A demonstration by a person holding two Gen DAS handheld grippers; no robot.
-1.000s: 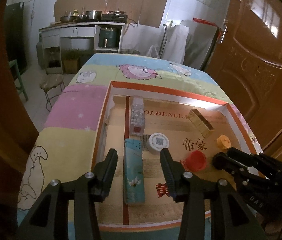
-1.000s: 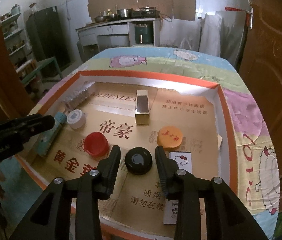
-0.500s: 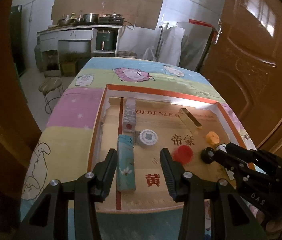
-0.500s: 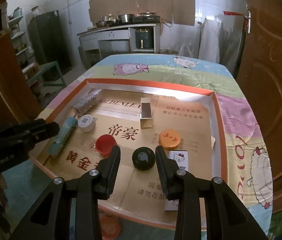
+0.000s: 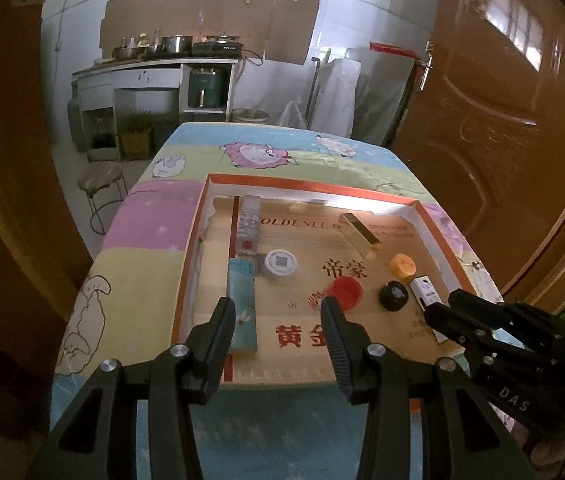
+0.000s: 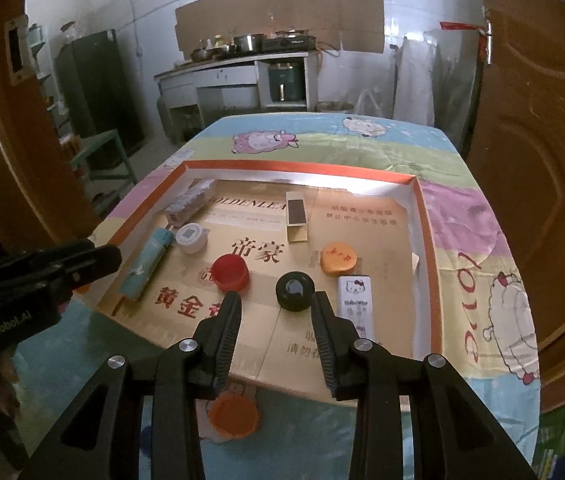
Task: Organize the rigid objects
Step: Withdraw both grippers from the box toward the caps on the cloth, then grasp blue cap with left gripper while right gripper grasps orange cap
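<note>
A shallow cardboard tray with an orange rim [image 5: 306,186] [image 6: 294,167] lies on the table. In it are a teal flat box [image 5: 242,304] [image 6: 144,262], a white round tin [image 5: 280,265] [image 6: 191,237], a clear long box [image 5: 248,226] [image 6: 188,204], a gold box [image 5: 360,232] [image 6: 296,216], a red cap [image 5: 345,290] [image 6: 229,272], a black cap [image 5: 393,295] [image 6: 294,290], an orange cap [image 5: 402,265] [image 6: 338,258] and a white cartoon-print box [image 5: 428,300] [image 6: 356,298]. My left gripper [image 5: 278,320] hangs open above the tray's near edge, holding nothing. My right gripper [image 6: 276,314] also stands open and empty, just short of the black cap.
Another orange cap [image 6: 234,416] lies on the cartoon tablecloth [image 6: 478,264] outside the tray's near edge. A wooden door [image 5: 502,100] stands close on the right. A stool [image 5: 100,176] and a kitchen counter [image 5: 154,68] are beyond the table.
Both grippers have drawn back and risen from the tray, so the tray looks smaller and farther. Their jaws keep the same width. The objects in the tray have not moved.
</note>
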